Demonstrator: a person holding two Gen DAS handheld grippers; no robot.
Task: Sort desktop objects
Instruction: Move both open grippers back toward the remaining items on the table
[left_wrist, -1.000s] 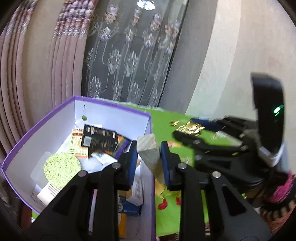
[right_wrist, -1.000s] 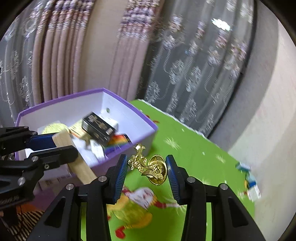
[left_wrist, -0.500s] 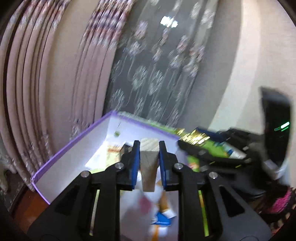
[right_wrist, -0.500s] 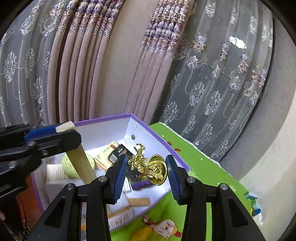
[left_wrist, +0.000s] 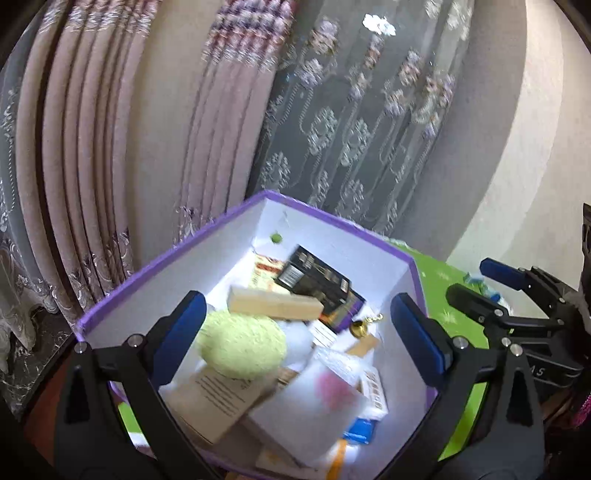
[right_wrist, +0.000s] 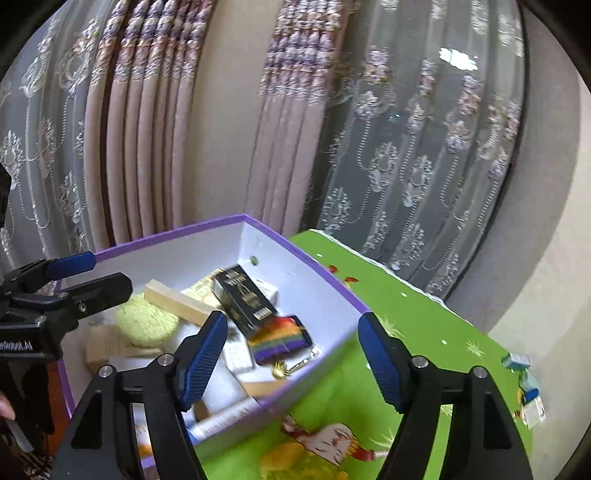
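The left hand-held gripper (left_wrist: 295, 332) hangs over the purple box (left_wrist: 155, 258) with its jaws having just sprung wide and nothing between them; the right hand-held gripper (right_wrist: 291, 354) stands beside it over the box's near wall, its jaws also just opened and empty. Largest first: the green bench (right_wrist: 417, 325) carries the box at its corner against the curtains (right_wrist: 147, 129); inside the box lie papers and cartons, a round pale-green pad (left_wrist: 240, 349), a black carton (left_wrist: 314, 277), then the wooden block (left_wrist: 273, 304) flat across the heap, its long axis running crosswise to the left jaws; smallest, the gold ornament (left_wrist: 360, 326) sits low by the box's right wall. Both things seem dropped in, so I judge this step done. What remains, a few small packets (right_wrist: 524, 384), lies well apart at the bench's far right edge, nearer the right hand; both grippers tip downward into the box, so that one would need to swing away rightward.
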